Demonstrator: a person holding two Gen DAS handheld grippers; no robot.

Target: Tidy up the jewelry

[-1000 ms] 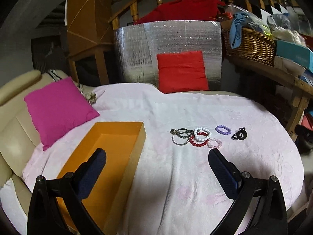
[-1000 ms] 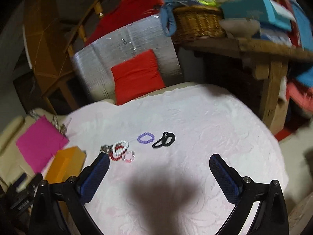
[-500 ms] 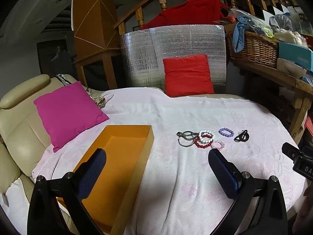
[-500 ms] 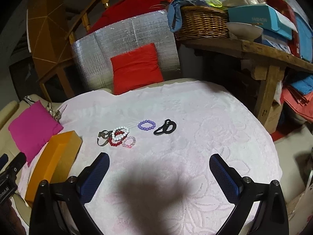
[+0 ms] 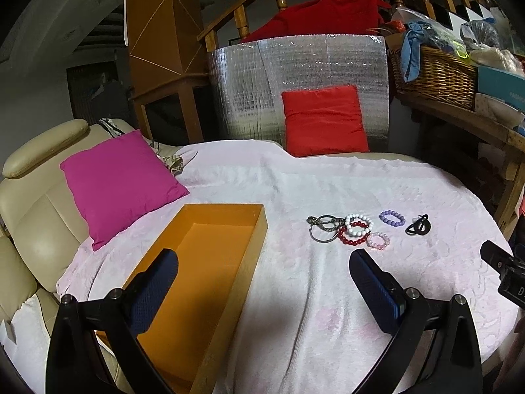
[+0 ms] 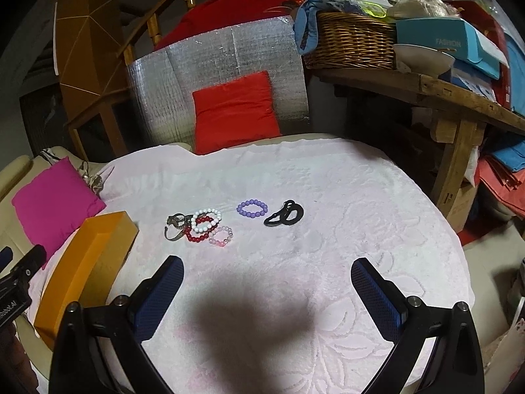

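Note:
An open orange box (image 5: 210, 262) lies on the pink-white blanket, empty; it also shows in the right wrist view (image 6: 88, 262). To its right lie a metal bangle (image 5: 323, 226), a white bead bracelet (image 5: 358, 224), a red one (image 5: 352, 237), a pink one (image 5: 378, 240), a purple one (image 5: 391, 218) and a black piece (image 5: 418, 226). The right wrist view shows the white (image 6: 206, 220), purple (image 6: 252, 208) and black (image 6: 284, 217) pieces. My left gripper (image 5: 264, 262) is open above the box's right wall. My right gripper (image 6: 267, 269) is open, near of the jewelry.
A magenta cushion (image 5: 118, 184) leans on the cream sofa (image 5: 32, 197) at left. A red cushion (image 5: 325, 121) stands against a silver foil panel (image 5: 295, 78) at the back. A wooden shelf with a wicker basket (image 6: 354, 42) and boxes is at right.
Both grippers have risen and levelled a little, so the box and the jewelry sit further forward in view. Nothing on the blanket has moved.

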